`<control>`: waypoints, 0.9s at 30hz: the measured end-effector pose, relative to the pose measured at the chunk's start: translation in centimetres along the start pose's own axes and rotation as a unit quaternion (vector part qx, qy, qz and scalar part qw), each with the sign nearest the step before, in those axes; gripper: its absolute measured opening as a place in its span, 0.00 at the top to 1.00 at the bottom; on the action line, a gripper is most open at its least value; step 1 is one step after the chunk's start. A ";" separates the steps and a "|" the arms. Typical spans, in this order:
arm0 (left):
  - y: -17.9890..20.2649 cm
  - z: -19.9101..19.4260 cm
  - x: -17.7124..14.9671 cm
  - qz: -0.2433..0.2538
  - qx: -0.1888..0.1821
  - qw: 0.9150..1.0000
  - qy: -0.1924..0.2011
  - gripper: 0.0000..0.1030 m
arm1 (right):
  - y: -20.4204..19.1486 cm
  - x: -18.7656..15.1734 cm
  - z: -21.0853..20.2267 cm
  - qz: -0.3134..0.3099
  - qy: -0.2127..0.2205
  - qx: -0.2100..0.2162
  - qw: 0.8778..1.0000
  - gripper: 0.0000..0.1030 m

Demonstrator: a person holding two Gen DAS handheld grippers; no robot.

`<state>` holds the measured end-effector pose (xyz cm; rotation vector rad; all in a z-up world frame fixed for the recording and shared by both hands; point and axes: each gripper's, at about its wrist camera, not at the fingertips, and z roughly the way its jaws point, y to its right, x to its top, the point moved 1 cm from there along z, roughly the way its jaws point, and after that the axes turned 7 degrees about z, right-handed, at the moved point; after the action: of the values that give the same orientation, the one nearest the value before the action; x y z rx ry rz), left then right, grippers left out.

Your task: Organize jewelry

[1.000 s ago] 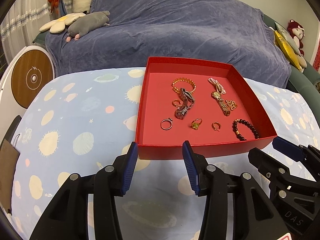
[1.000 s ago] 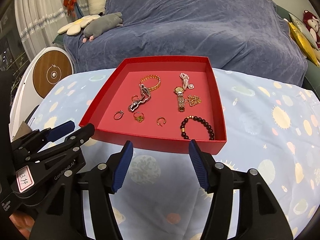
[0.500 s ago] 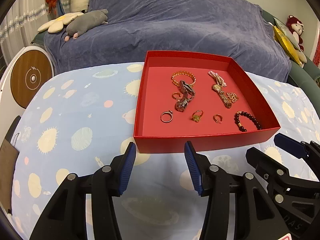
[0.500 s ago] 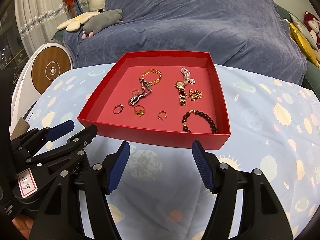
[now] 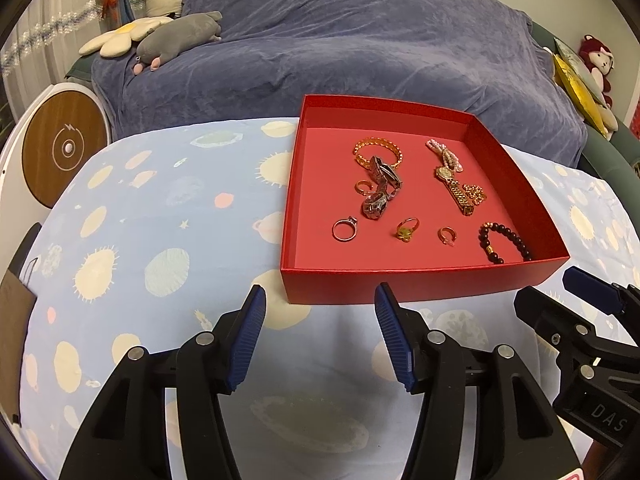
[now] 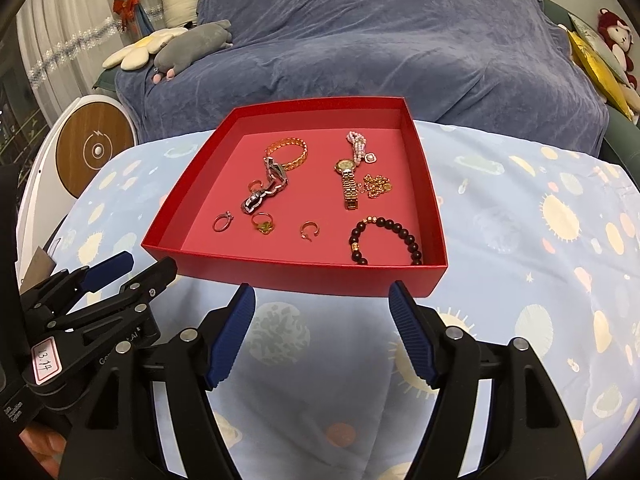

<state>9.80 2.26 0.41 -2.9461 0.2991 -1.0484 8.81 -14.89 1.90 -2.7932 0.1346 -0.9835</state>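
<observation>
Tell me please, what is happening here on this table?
A person holds two black grippers with blue fingers over a space-print tablecloth, facing a shallow red cardboard tray of jewelry. The left gripper and the right gripper are both empty, and their jaws have just been opening. The rings, watches and dark beaded bracelet all lie untouched inside.

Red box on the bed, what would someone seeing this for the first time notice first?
The open red box stands out against the pale planet-print sheet, with jewelry scattered on its floor: a gold bangle at the back, a gold watch mid-right, a dark beaded bracelet at the near right corner. The left gripper and right gripper hover empty before its near wall.
</observation>
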 end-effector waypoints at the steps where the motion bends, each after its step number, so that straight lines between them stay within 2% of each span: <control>1: 0.0 0.0 0.0 0.000 0.000 1.000 0.001 0.45 | -0.2 -0.1 0.0 -0.003 0.000 0.000 1.000 0.35; 27: 0.6 0.0 0.0 0.007 -0.004 1.000 0.000 0.43 | -0.6 -0.5 -0.5 -0.014 0.014 -0.017 1.000 0.31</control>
<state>9.69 1.69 0.43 -2.9468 0.3259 -1.0487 8.15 -14.30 2.13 -2.8189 0.1174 -1.0379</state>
